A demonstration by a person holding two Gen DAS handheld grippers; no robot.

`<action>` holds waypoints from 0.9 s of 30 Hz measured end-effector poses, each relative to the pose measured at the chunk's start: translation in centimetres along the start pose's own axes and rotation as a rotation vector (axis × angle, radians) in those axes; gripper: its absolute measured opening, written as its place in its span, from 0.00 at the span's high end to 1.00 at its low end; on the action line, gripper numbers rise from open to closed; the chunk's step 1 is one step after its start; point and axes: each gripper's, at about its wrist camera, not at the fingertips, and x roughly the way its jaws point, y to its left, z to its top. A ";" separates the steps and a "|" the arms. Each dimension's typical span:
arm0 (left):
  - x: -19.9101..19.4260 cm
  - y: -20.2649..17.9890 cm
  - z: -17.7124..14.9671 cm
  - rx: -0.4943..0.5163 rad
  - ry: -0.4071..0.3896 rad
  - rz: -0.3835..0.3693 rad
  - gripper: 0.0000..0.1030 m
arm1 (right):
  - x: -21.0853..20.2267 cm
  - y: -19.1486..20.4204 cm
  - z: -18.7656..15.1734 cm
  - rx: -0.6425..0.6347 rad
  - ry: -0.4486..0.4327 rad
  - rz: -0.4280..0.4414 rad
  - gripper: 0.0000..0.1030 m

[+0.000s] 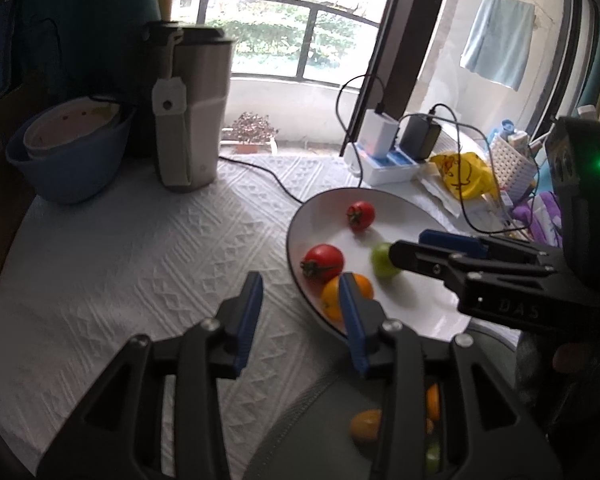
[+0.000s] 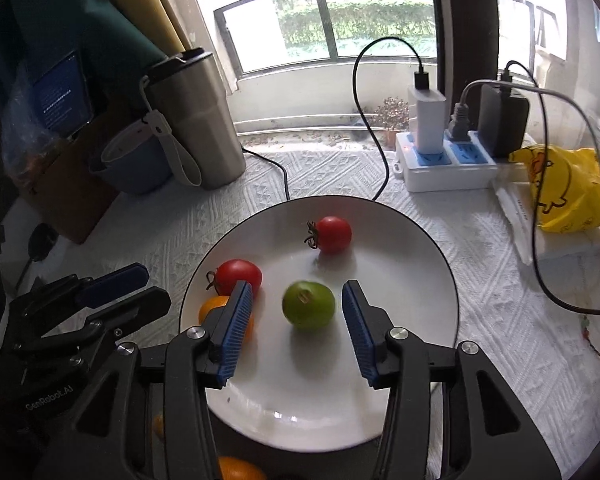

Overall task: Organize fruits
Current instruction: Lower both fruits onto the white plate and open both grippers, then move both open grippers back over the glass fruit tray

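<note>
plate (image 2: 400, 240): white, dark-rimmed | tomatoes (image 2: 333, 234): red | fruit (image 2: 308, 304): green | tablecloth (image 1: 140, 264): white, embossed with diamonds | bag (image 2: 568, 192): yellow

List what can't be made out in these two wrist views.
- Orange tomato: right wrist view, mostly behind the right gripper's blue pad.
- Fruits in the grey-green container: left wrist view, masked by the left gripper frame.
- Round green fruit: motion-blurred, so whether it rests on the white plate is unclear.
</note>
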 end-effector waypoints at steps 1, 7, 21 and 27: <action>-0.2 -0.2 0.1 0.003 -0.004 -0.002 0.60 | -0.3 0.1 -0.1 -0.003 -0.003 -0.003 0.52; -2.5 -1.9 0.0 0.026 -0.036 -0.019 0.60 | -3.3 0.3 -0.8 0.005 -0.034 -0.002 0.52; -8.1 -5.6 -1.7 0.085 -0.100 -0.036 0.60 | -10.7 1.1 -3.0 0.000 -0.134 -0.037 0.52; -10.3 -7.2 -2.6 0.107 -0.129 -0.046 0.60 | -13.4 1.3 -4.2 -0.008 -0.166 -0.050 0.52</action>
